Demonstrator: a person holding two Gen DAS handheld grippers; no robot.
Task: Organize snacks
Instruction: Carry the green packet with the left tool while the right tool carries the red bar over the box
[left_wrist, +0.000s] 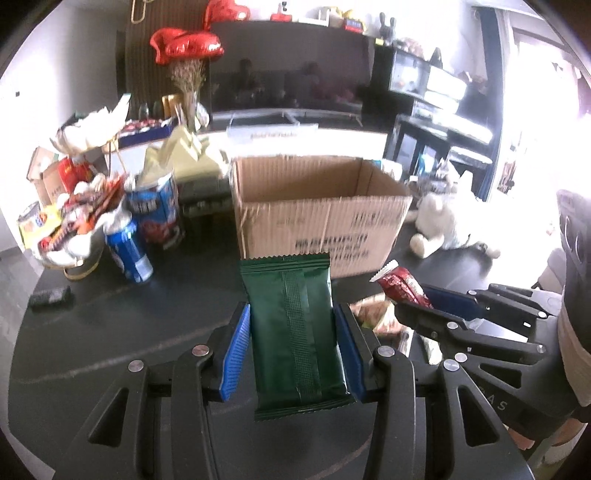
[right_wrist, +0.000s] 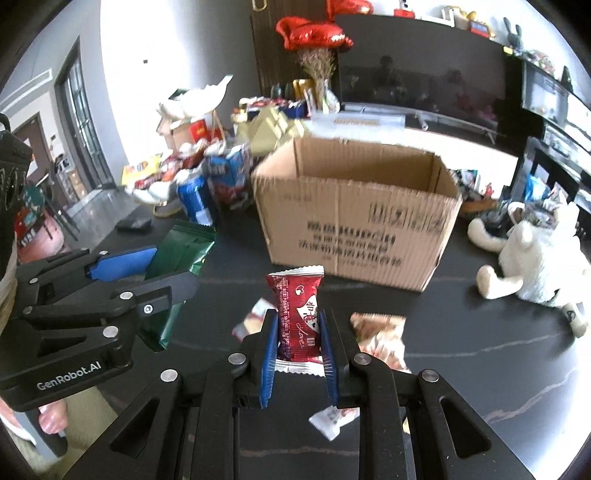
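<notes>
Left hand-held gripper (left_wrist: 293, 341) clamps the green snack packet (left_wrist: 295, 332) by its side edges; right hand-held gripper (right_wrist: 297, 339) pinches the red snack packet (right_wrist: 297, 317) likewise. Both judged light, crinkly, slippery foil with crushable contents. The open cardboard box (right_wrist: 354, 221) stands beyond on the counter (right_wrist: 480, 354).

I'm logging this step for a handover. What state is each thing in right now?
Left gripper: shut on the dark green foil snack packet, lifted off the table.
Right gripper: shut on the red snack wrapper, lifted.
Brown cardboard box: open-topped, upright.
Blue drink can: tilted.
White plush toy: lying on the table.
</notes>
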